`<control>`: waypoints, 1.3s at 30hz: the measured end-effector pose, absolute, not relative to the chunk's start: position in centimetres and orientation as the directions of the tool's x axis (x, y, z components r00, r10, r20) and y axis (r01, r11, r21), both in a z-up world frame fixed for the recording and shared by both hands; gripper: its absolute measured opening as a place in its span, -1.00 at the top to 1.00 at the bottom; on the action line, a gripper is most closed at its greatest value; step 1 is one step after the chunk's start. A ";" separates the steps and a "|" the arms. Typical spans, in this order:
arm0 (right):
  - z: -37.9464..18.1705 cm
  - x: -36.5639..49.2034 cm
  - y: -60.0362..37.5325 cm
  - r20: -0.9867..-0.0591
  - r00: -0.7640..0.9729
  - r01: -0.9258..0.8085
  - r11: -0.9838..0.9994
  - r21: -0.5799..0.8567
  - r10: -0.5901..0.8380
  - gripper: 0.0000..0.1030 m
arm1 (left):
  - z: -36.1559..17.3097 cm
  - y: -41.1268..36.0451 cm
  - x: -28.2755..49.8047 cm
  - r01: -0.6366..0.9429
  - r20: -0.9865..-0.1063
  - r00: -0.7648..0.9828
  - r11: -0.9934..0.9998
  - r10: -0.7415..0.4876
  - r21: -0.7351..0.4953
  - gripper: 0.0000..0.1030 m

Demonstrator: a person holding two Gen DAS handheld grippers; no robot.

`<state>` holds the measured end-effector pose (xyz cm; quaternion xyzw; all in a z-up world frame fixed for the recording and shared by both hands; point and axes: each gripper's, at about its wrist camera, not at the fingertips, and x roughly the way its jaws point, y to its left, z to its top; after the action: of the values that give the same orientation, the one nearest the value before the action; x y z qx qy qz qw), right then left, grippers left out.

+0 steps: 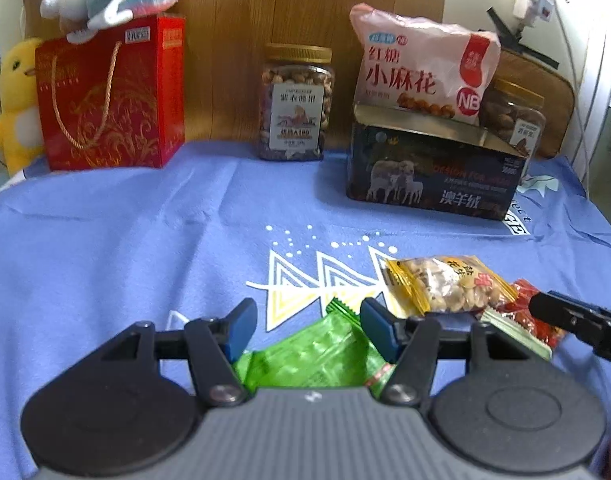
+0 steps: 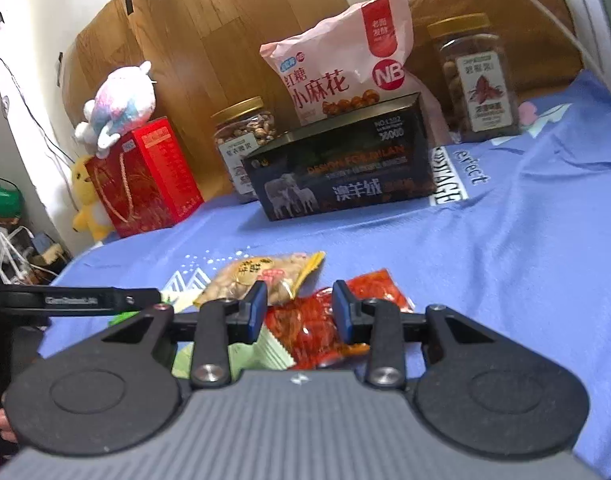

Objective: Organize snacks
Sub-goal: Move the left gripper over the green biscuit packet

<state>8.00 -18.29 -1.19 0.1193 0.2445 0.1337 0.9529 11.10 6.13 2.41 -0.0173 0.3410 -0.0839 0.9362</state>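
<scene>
Three small snack packets are loose on the blue cloth, so the sorting looks barely begun. The left hand-held gripper (image 1: 308, 330) is spread wide with nothing gripped; the green packet (image 1: 317, 360) lies on the cloth between and under its fingers. The right hand-held gripper (image 2: 298, 312) is likewise open and holding nothing, its fingers on either side of the red packet (image 2: 313, 326). Just ahead and to the left of that one lies the yellow peanut packet (image 2: 261, 276), touching the red one. Farther out from both, at the back of the counter, the dark open box (image 1: 433, 176) stands with only a pink bag (image 1: 417, 68) propped up at its back. By my reading, that box is the likely home for the packets, and all three remain to be moved.
</scene>
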 end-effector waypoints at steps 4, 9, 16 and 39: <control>-1.3 7.9 -17.8 -0.446 0.862 -0.130 0.956 0.261 0.240 0.24 | 2.2 6.2 10.2 0.178 -0.601 0.778 0.982 -0.182 -0.068 -0.15; -1.4 7.7 -17.5 -0.449 0.880 -0.055 0.970 0.236 0.159 0.24 | 1.7 5.9 10.0 0.215 -0.579 0.791 0.976 -0.196 -0.036 -0.15; -1.7 7.9 -19.0 -0.446 0.891 0.056 0.954 0.295 0.086 0.22 | 0.7 4.6 9.8 0.259 -0.575 0.793 0.966 -0.199 0.022 -0.17; -2.2 6.4 -21.6 -0.332 0.919 -0.032 0.880 0.474 0.213 0.04 | 0.4 1.9 6.9 0.162 -0.526 0.849 0.973 -0.051 0.166 -0.54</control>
<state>6.38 -21.62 -2.19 0.2365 0.1908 0.0644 0.9505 6.86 1.95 0.43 0.1024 0.2693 -0.0556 0.9560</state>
